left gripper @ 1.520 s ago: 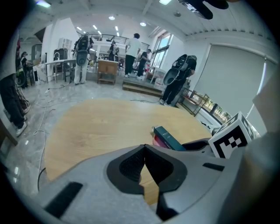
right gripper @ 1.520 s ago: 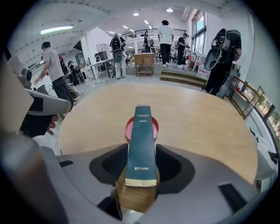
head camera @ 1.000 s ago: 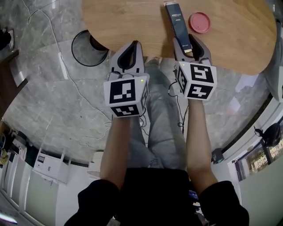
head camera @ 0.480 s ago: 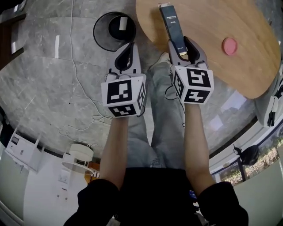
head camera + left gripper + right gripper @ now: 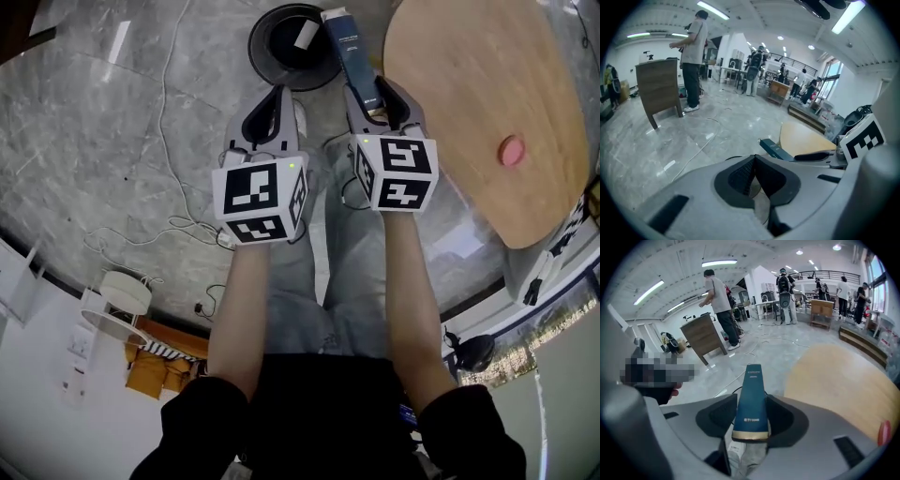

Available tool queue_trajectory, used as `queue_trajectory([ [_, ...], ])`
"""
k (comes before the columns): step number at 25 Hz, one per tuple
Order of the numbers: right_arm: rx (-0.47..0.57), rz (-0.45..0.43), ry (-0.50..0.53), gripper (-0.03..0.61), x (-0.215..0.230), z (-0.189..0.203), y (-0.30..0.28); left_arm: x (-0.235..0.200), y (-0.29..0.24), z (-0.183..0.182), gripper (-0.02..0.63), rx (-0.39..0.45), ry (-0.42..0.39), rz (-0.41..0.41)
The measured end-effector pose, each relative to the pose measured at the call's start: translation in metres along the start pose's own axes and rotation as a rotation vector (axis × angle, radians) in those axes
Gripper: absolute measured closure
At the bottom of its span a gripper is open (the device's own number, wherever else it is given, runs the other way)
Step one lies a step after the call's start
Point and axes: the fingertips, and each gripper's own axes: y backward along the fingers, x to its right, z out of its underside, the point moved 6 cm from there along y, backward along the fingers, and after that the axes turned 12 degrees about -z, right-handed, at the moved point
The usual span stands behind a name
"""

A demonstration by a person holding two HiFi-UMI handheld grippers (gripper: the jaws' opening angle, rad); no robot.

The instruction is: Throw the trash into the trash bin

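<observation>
A long dark teal box (image 5: pixel 352 52) is clamped at its near end in my right gripper (image 5: pixel 375 94). In the head view its far end reaches over the rim of a round black trash bin (image 5: pixel 281 58) on the floor, which has a white scrap inside. The right gripper view shows the box (image 5: pixel 751 399) sticking straight out from between the jaws of the right gripper (image 5: pixel 751 417). My left gripper (image 5: pixel 274 103) is shut and holds nothing, level with the right one and just short of the bin. The left gripper (image 5: pixel 754 160) sees the box (image 5: pixel 776 150) to its right.
A round wooden table (image 5: pixel 478 103) lies to the right with a pink lid (image 5: pixel 511 150) on it. Cables run over the grey stone floor (image 5: pixel 131 141). A wooden cabinet (image 5: pixel 701 338) and several people stand farther off.
Both grippers have swung left, away from the table. The box has come off the tabletop with the right gripper and now points at the bin, which has moved nearer in view.
</observation>
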Motion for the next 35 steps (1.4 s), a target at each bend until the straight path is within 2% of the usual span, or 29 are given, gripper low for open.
queue_trajectory([
  [5, -0.054, -0.012, 0.049, 0.386, -0.016, -0.006, -0.038, -0.038, -0.005, 0.003, 0.612, -0.013, 0.059, -0.049],
  [6, -0.059, -0.015, 0.051, 0.361, -0.018, -0.006, -0.045, -0.044, -0.007, 0.004, 0.612, -0.015, 0.063, -0.054],
  [12, -0.037, -0.054, 0.004, 0.357, -0.026, -0.001, -0.052, -0.053, -0.006, 0.008, 0.611, -0.018, 0.076, -0.066],
  [13, -0.033, -0.046, 0.002, 0.404, -0.025, 0.000, -0.051, -0.053, -0.007, 0.008, 0.611, -0.017, 0.074, -0.063],
  [14, -0.028, -0.034, -0.002, 0.491, -0.023, 0.002, -0.049, -0.051, -0.008, 0.008, 0.612, -0.017, 0.069, -0.059],
  [15, -0.023, -0.024, -0.006, 0.534, -0.020, 0.004, -0.046, -0.048, -0.009, 0.007, 0.611, -0.017, 0.063, -0.052],
  [23, 0.031, -0.045, -0.056, 0.563, 0.010, 0.021, -0.002, 0.004, -0.010, 0.008, 0.611, -0.026, -0.012, 0.019],
  [35, 0.150, 0.107, -0.229, 0.566, 0.081, 0.063, 0.078, 0.106, -0.012, 0.003, 0.612, -0.030, -0.190, 0.159],
])
